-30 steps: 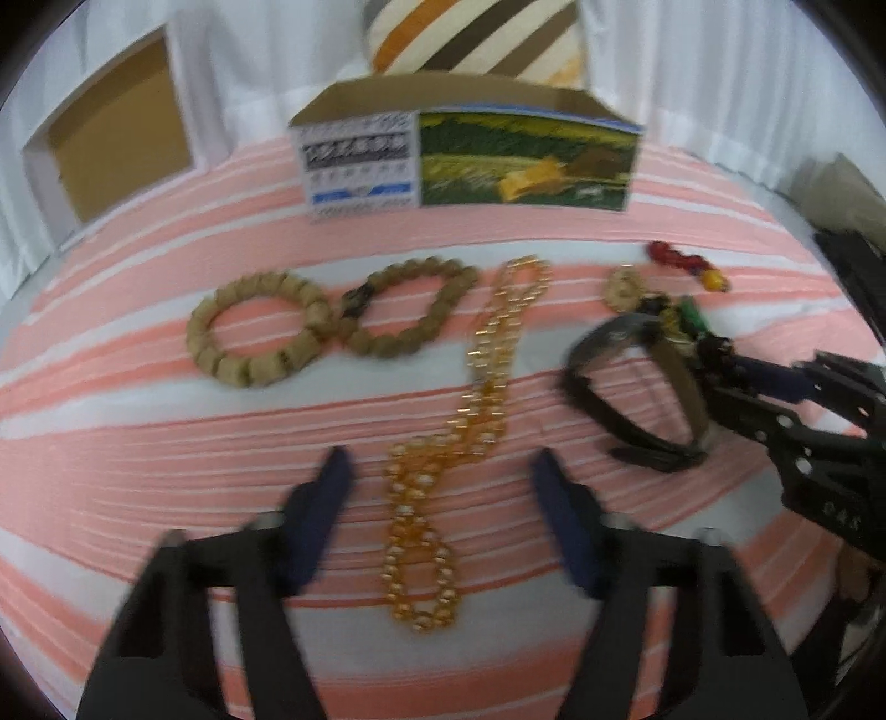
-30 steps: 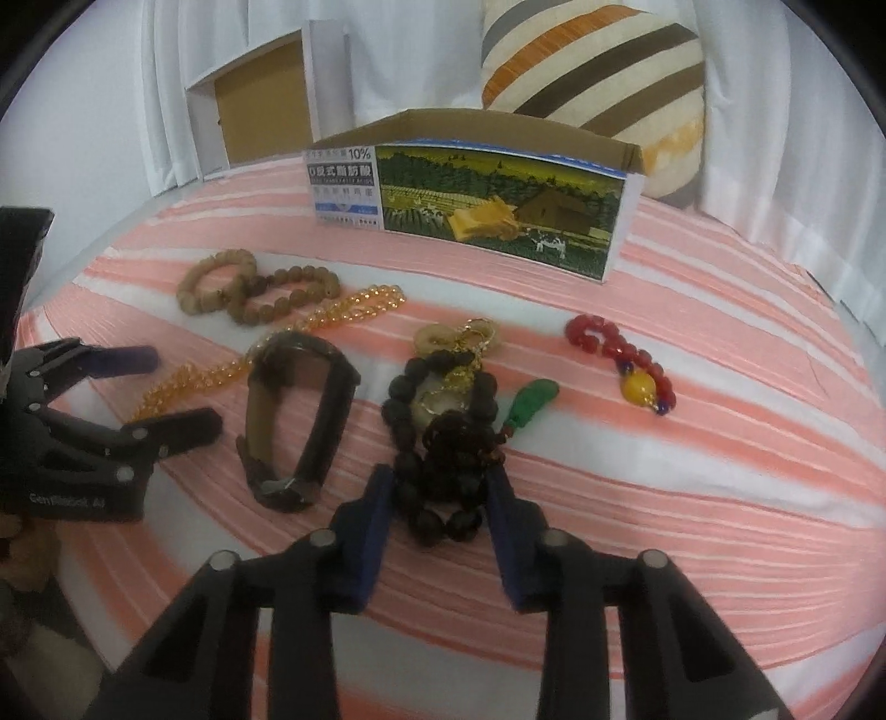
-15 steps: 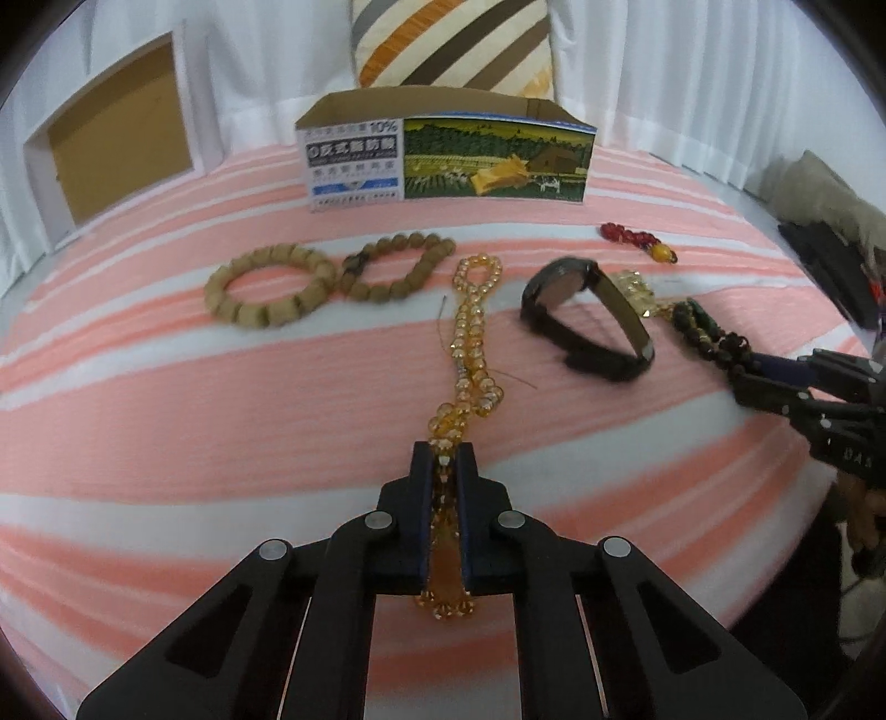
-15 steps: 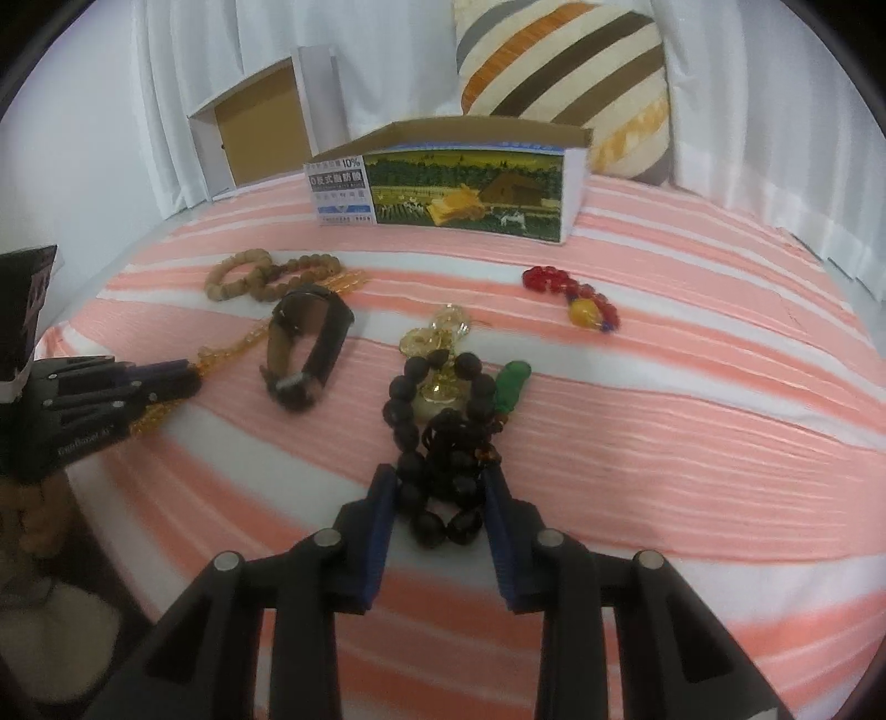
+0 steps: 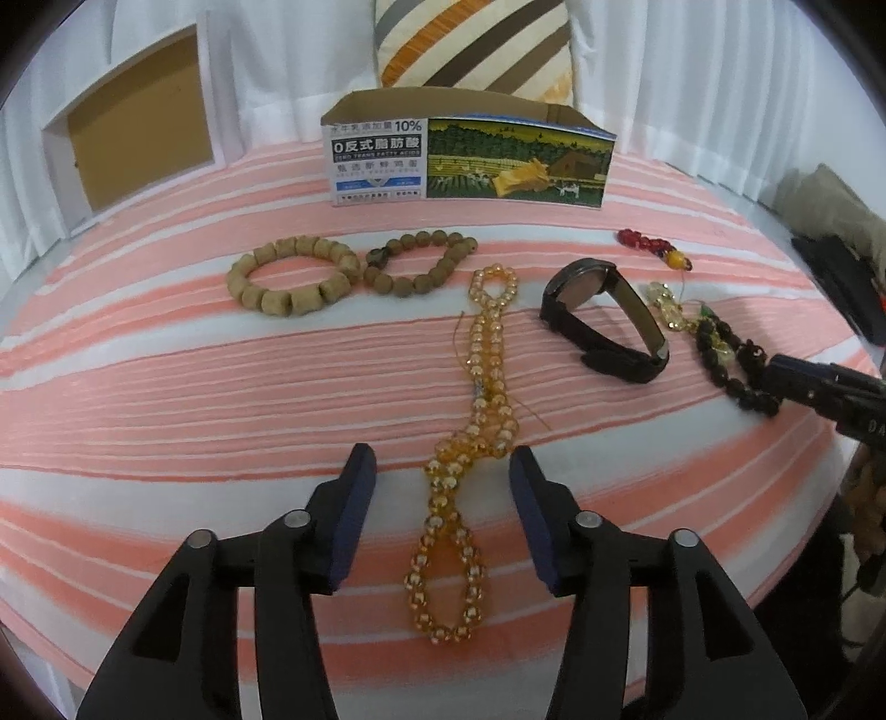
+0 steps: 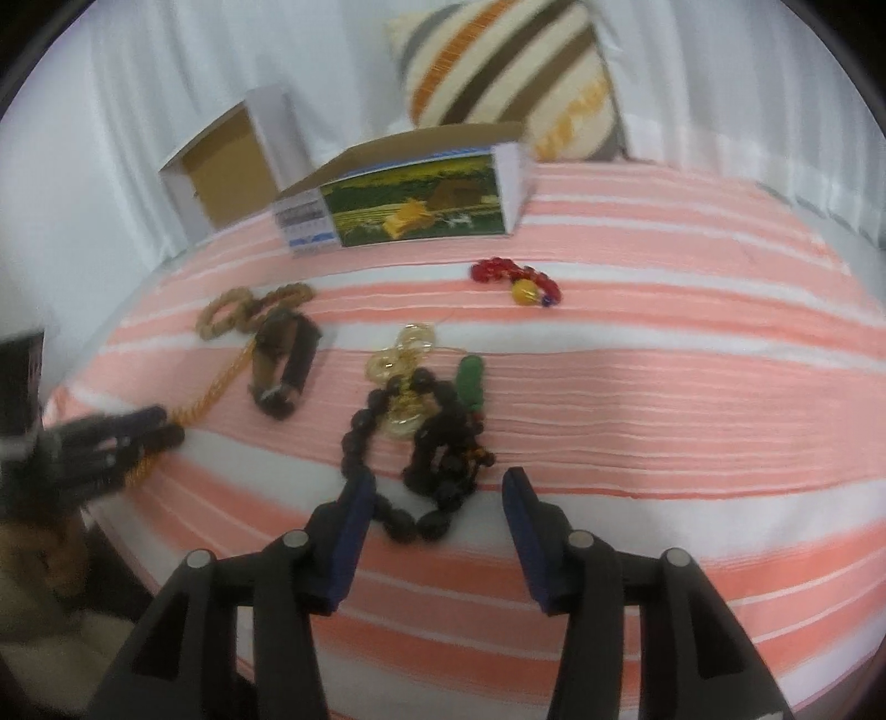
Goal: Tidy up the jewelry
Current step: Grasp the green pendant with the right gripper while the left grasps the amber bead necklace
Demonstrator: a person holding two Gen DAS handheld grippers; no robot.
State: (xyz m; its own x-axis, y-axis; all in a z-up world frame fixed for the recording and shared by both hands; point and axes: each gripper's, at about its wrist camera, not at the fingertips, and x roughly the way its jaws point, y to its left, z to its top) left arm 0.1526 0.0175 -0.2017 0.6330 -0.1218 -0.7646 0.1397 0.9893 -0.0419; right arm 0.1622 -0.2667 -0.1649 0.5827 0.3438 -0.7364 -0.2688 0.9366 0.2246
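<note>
My left gripper is open, its jaws on either side of the long amber bead necklace, which lies on the striped cloth. My right gripper is open just behind the black bead strand, which lies loose on the cloth with a gold ornament and a green pendant. In the left wrist view I also see a tan bead bracelet, a brown bead bracelet, a black watch and a red bead bracelet. An open printed cardboard box stands at the back.
A striped pillow leans behind the box. A white-framed open box stands at the back left. The cloth's front edge drops off just below both grippers. Dark items lie at the far right.
My left gripper was shut on the amber necklace half a second ago and is open now. My right gripper has opened wide off the black beads and its view has tilted.
</note>
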